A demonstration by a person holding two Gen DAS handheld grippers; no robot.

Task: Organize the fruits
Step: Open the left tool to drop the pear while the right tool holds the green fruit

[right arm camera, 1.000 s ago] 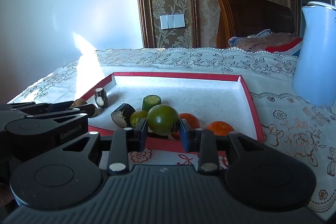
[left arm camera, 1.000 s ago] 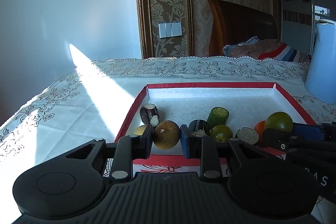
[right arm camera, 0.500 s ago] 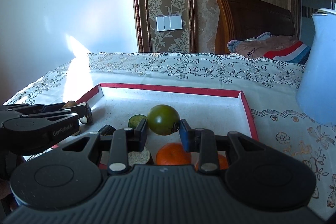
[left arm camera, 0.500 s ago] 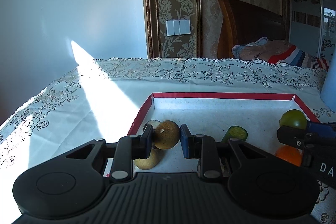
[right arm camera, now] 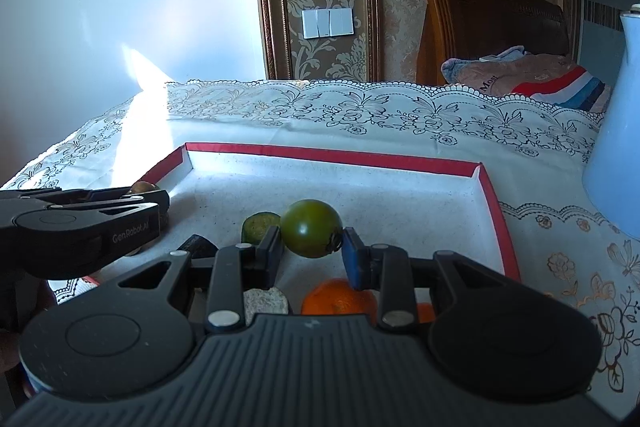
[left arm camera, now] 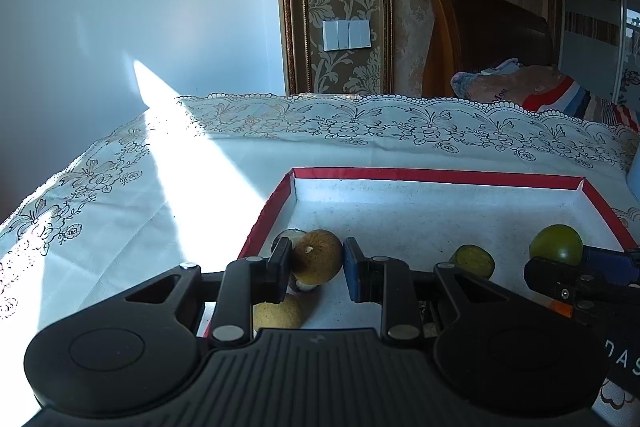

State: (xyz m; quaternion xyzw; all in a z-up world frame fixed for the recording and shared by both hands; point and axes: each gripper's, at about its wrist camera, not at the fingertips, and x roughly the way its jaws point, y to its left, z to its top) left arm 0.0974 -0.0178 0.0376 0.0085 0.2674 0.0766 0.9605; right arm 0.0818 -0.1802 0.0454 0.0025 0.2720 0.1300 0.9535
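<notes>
A red-rimmed tray [left arm camera: 436,175] lies on the lace-covered worktop [left arm camera: 120,195], beneath both jaws. The left gripper [left arm camera: 316,263] pinches a brown fruit [left arm camera: 317,255]; the right gripper [right arm camera: 311,243] pinches a green tomato [right arm camera: 310,227]. An orange [right arm camera: 338,301] sits below the right jaws.

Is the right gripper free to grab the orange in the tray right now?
Probably not. The right gripper is shut on a green tomato, so nothing else fits between its fingers. The orange lies just below it in the tray, otherwise unobstructed.
</notes>
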